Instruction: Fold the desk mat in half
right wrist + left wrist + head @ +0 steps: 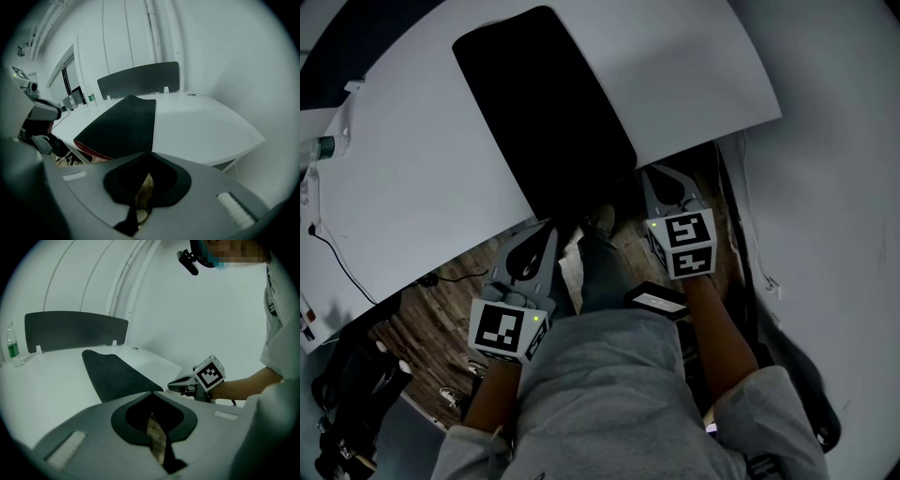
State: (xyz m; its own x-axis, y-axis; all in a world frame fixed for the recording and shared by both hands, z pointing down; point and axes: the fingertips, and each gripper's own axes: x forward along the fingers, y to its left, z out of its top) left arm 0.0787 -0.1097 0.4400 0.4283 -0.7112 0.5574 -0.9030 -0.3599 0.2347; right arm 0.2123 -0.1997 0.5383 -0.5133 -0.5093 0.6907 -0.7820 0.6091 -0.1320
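A black desk mat (539,103) lies on the white table (412,197), and its near end reaches the table's front edge. My left gripper (551,231) sits at the mat's near left corner. In the left gripper view its jaws (151,392) meet with the mat (117,376) running in under their tips. My right gripper (649,174) is at the near right corner. Its jaws (151,153) are shut on the mat's corner (122,126). The near edge is lifted a little, so the red underside (93,150) shows.
A plastic bottle (321,147) stands at the table's far left, next to a cable (337,255). A dark partition panel (75,330) stands along the table's far side. Below the front edge are wooden floor (422,323) and a dark chair (352,394).
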